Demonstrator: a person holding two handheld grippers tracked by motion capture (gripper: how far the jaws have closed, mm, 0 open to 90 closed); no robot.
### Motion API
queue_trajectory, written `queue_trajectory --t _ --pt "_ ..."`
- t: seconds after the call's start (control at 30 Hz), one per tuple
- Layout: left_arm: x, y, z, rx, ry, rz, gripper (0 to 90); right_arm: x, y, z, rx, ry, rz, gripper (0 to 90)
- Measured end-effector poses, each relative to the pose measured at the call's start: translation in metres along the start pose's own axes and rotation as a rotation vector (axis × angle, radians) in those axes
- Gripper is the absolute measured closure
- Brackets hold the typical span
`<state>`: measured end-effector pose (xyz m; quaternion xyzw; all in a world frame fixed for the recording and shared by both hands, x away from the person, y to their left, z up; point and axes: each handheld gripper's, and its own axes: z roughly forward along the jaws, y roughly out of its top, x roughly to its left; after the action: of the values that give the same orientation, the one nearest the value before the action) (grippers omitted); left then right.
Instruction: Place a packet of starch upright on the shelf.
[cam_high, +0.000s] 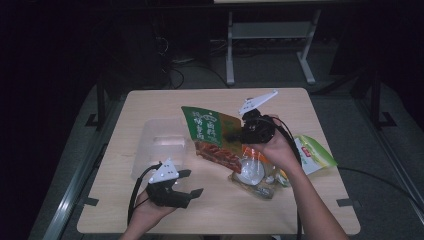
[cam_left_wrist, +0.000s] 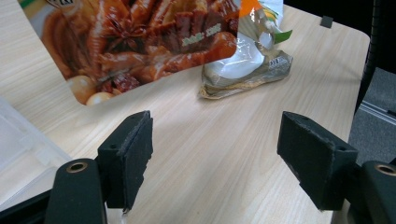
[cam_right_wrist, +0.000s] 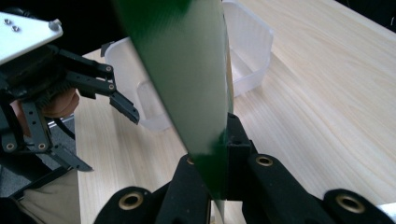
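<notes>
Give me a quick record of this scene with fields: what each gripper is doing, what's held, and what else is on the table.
right gripper: shut on the green snack bag, holding it up off the table
left gripper: open, nothing between its jaws, near the table's front edge
clear plastic container: on the wooden table, left of the held bag
other packets: lying under the right hand

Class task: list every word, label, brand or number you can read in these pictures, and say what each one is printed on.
None can be quoted.
Green and orange packet held in the right gripper: large pale characters on its green top, too blurred.
Its food photo: a small line of print, too blurred.
Light green packet: red label, unreadable.
</notes>
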<state>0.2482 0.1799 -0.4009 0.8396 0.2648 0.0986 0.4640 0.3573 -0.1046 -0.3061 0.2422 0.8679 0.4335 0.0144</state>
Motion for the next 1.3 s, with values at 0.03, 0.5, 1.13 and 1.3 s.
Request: queue_trajectory --t 0.03,0.5,1.13,1.3 --pt "-0.001 0.001 0.000 -0.004 -0.002 -0.001 26.5 0.000 0.001 -0.001 -0.003 0.001 0.000 89.9" --pt "-0.003 0.000 -0.001 -0.010 -0.011 0.004 26.5 0.000 0.023 0.003 -0.026 0.016 -0.022 89.9" --pt "-0.008 -0.002 0.000 -0.010 -0.025 -0.001 26.5 0.006 0.071 0.026 -0.043 0.057 -0.081 89.9" --pt "-0.009 -0.002 0.000 -0.011 -0.026 0.001 26.5 0.008 0.081 0.035 -0.043 0.074 -0.093 89.9"
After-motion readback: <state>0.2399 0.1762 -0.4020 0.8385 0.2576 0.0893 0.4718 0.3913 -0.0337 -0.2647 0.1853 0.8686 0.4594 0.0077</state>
